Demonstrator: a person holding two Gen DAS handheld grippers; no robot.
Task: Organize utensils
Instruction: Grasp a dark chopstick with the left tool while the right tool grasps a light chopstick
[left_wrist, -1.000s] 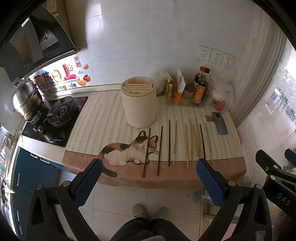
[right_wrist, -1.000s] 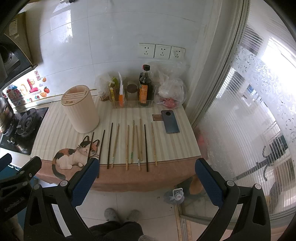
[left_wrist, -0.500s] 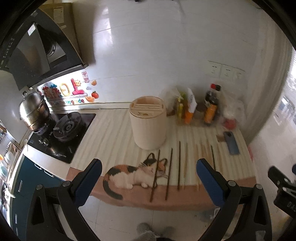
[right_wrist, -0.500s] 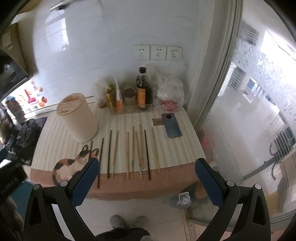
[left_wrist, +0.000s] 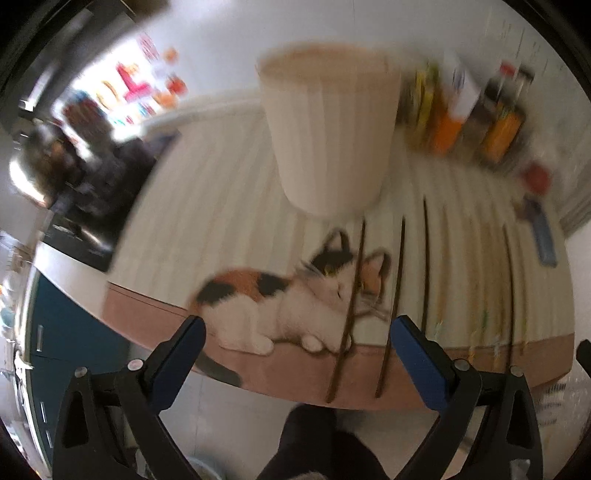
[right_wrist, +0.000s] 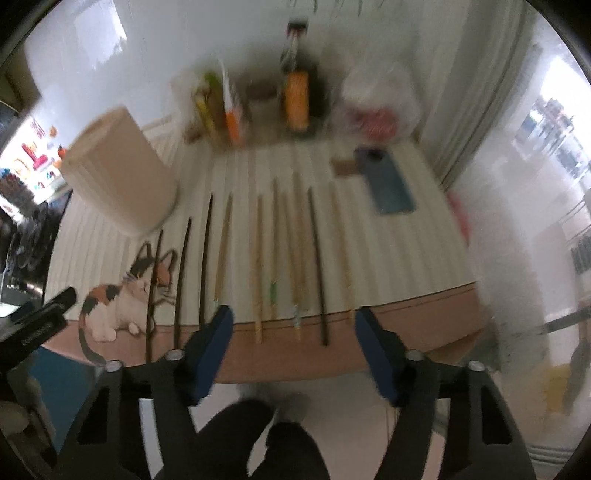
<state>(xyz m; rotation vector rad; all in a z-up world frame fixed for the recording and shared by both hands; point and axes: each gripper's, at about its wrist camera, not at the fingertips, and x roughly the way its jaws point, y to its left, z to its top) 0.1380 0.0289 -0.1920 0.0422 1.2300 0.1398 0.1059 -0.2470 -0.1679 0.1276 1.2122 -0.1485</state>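
Right wrist view puts the chopsticks (right_wrist: 258, 258) in a loose row across the striped mat (right_wrist: 406, 258), tips toward the wall, butt ends near the front edge; none is in the beige holder (right_wrist: 118, 184) standing to their left rear, so I judge the sorting not yet begun; my right gripper (right_wrist: 293, 334) hangs spread and empty just off the mat's edge, facing the pale middle sticks; my left gripper (left_wrist: 297, 345) is likewise wide apart and holding nothing, in front of the two dark sticks (left_wrist: 369, 302) lying over the printed cat (left_wrist: 291, 302); I would take one stick at its overhanging butt end, pads square across it, since both views are blurred and the sticks lie close; the phone (right_wrist: 388, 184) and bottles (right_wrist: 297, 96) sit well clear behind.
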